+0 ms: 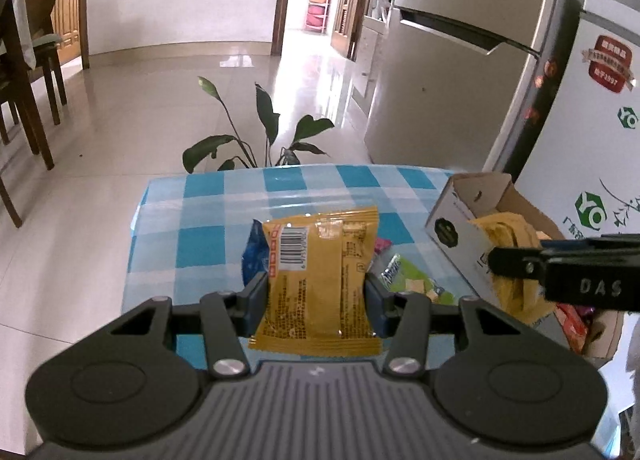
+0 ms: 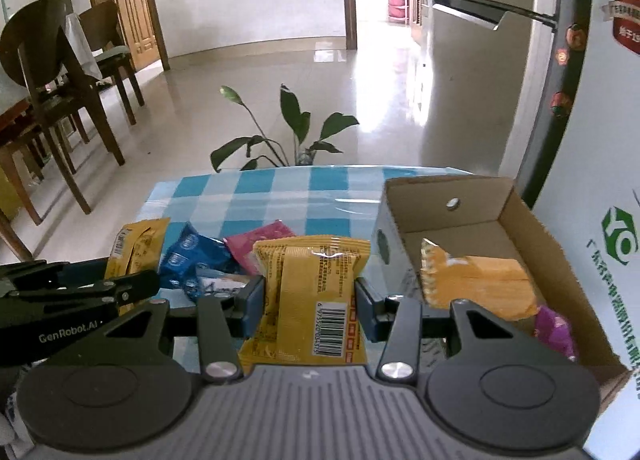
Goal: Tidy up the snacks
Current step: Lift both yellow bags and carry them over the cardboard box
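My left gripper (image 1: 316,298) is shut on a yellow snack packet (image 1: 318,280) with a barcode, held above the checked table (image 1: 224,219). My right gripper (image 2: 309,302) is shut on a second yellow snack packet (image 2: 312,300), held just left of an open cardboard box (image 2: 532,219). The box holds an orange-yellow packet (image 2: 476,284) and a purple one (image 2: 554,330). The box also shows in the left wrist view (image 1: 456,203), with the right gripper's body (image 1: 560,274) over it. Blue (image 2: 192,260) and pink (image 2: 256,244) packets lie loose on the table.
A potted plant (image 1: 260,135) stands behind the table's far edge. A grey fridge (image 1: 460,59) and a white printed panel (image 1: 592,139) stand at the right. Wooden chairs (image 2: 60,99) stand at the left on the tiled floor. More loose snacks (image 1: 404,280) lie near the box.
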Available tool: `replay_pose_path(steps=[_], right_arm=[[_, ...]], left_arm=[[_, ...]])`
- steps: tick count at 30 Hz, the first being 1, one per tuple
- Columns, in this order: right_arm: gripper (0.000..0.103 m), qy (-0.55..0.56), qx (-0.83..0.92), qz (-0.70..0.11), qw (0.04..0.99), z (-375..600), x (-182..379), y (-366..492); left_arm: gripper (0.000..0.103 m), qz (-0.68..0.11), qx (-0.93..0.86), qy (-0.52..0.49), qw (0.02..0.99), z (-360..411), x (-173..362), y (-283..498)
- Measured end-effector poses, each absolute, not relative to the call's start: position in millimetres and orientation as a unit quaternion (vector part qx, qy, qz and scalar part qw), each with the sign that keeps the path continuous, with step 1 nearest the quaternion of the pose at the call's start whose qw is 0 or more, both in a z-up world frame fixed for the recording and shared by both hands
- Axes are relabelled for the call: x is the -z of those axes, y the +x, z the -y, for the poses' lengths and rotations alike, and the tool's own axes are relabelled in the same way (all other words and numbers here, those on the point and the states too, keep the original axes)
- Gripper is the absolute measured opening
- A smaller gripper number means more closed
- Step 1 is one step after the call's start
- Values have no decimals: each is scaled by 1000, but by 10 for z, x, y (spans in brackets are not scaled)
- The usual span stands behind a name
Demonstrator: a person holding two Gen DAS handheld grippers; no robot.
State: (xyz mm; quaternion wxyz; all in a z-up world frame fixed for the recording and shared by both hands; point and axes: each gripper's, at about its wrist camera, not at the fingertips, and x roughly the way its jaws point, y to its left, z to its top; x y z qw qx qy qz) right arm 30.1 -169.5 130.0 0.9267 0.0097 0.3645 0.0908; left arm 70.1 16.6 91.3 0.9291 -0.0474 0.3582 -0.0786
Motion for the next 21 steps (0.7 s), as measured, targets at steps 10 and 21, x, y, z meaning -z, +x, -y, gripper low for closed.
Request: replay_pose_path(steps=[10,21], right_arm=[[53,25,-80,-358,930,1987,-1349,227],[53,81,-57,-331,938,2430,-1524,182]], left_arm=[[49,-360,81,-65,927,-38,-758,558],[49,-351,105,-105,925,384,-875,554]])
